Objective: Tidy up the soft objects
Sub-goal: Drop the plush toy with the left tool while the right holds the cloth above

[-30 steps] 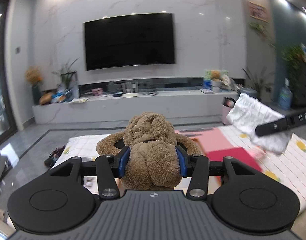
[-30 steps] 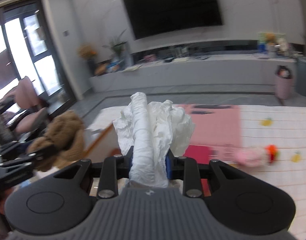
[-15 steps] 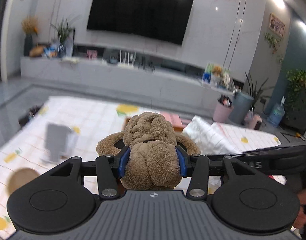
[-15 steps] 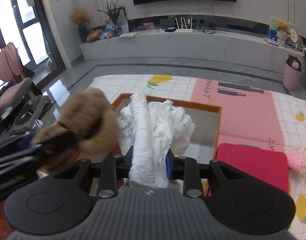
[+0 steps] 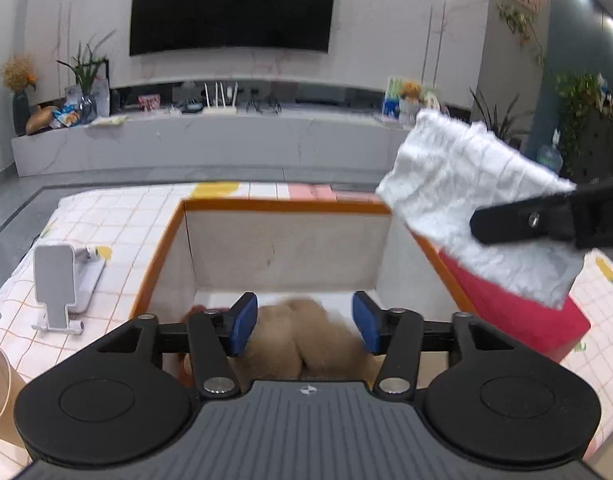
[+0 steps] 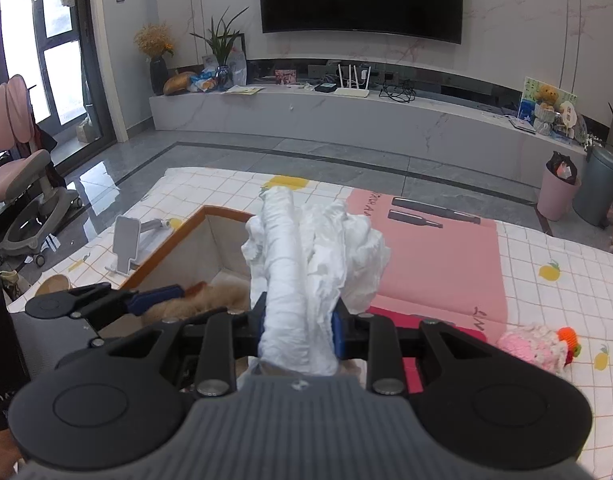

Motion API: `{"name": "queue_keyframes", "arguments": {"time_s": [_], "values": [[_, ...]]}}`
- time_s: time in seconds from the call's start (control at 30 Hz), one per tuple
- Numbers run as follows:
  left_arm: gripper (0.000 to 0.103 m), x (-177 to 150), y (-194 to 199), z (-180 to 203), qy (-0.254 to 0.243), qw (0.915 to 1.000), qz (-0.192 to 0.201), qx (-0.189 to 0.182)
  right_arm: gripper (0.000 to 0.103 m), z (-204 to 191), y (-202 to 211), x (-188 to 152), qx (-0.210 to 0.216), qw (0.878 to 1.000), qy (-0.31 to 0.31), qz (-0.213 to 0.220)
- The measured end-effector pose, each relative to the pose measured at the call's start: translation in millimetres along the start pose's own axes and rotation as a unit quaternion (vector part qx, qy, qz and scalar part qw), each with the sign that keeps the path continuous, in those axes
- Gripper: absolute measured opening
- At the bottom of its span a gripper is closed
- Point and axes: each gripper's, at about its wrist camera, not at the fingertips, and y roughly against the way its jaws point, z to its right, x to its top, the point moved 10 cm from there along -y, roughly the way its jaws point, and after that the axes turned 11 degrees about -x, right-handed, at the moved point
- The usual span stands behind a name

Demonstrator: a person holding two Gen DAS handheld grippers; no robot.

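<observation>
Plush toy (image 5: 302, 336), brown and blurred, sat low inside the orange-rimmed box (image 5: 282, 205) on the checked tabletop (image 6: 546, 248); we saw it between the blue pads (image 5: 242, 322) of the left tool (image 5: 304, 322), whose jaws were opening and stood clear of it on both sides. We noted the right tool (image 6: 296, 330) clamped on a crumpled white cloth (image 6: 314, 256), held above the box's right edge, near a red pad (image 5: 518, 312). A pink knitted toy (image 6: 534, 346) lay well apart to the right, and a phone stand (image 5: 62, 284) stood left of the box.

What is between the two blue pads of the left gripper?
The brown plush toy, inside the box. The opening pads no longer press it. The left wrist view shows this.
</observation>
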Motion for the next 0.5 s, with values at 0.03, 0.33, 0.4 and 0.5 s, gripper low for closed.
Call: {"name": "queue_keyframes", "arguments": {"time_s": [0.03, 0.33, 0.4, 0.5], "values": [[0.076, -0.6, 2.2, 0.3, -0.003, 1.0, 0.0, 0.002, 0.028, 1.3, 0.3, -0.5, 0.001, 1.0, -0.001, -0.002], [0.088, 18.9, 35.1, 0.0, -0.024, 0.9981, 0.006, 0.057, 0.028, -5.1, 0.9, -5.7, 0.021, 1.0, 0.001, -0.008], [0.088, 23.3, 44.0, -13.0, -0.012, 0.9957, -0.005, 0.092, 0.029, -15.9, -0.9, -6.2, 0.042, 0.998, 0.032, -0.016], [0.088, 26.2, 59.0, -29.7, 0.003, 0.9931, 0.004, 0.117, 0.028, -31.7, -4.6, -6.2, 0.061, 0.994, 0.082, -0.024]]}}
